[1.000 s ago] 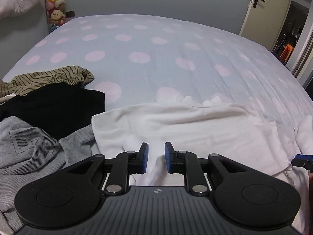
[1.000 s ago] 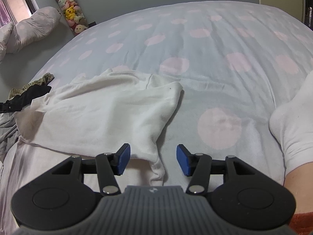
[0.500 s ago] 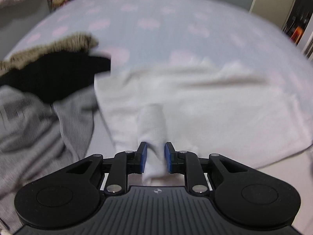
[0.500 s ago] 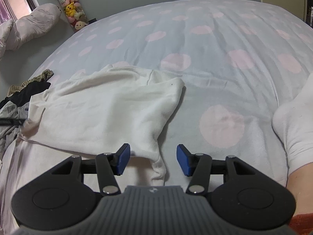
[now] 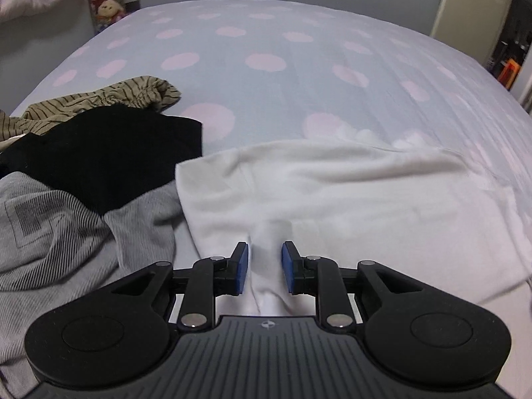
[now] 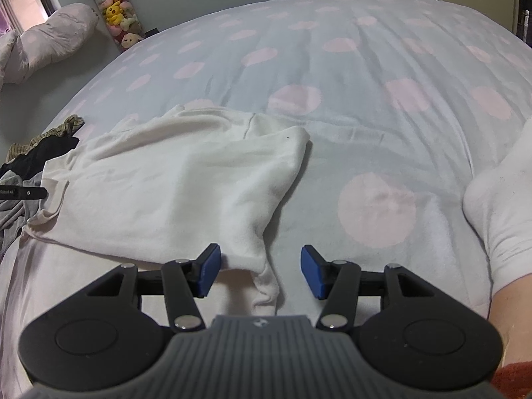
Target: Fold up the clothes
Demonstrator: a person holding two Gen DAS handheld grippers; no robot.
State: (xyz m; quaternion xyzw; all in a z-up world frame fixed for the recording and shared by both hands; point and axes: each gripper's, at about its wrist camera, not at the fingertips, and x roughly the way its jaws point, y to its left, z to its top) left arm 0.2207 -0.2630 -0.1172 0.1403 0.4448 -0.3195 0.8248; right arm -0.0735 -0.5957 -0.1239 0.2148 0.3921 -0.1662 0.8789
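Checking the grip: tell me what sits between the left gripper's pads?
A bunched fold of the white garment rises between the left gripper pads, seen in the left wrist view.

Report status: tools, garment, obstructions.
Left tool open astride a white garment fold; right tool open over its corner. Garment part-folded on bed. Clothes pile alongside, touching.

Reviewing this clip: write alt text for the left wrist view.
The left gripper straddles a bunched ridge of a white shirt spread on a polka-dot bed, its blue pads slightly apart. A black garment, grey top and striped garment lie piled to the left.
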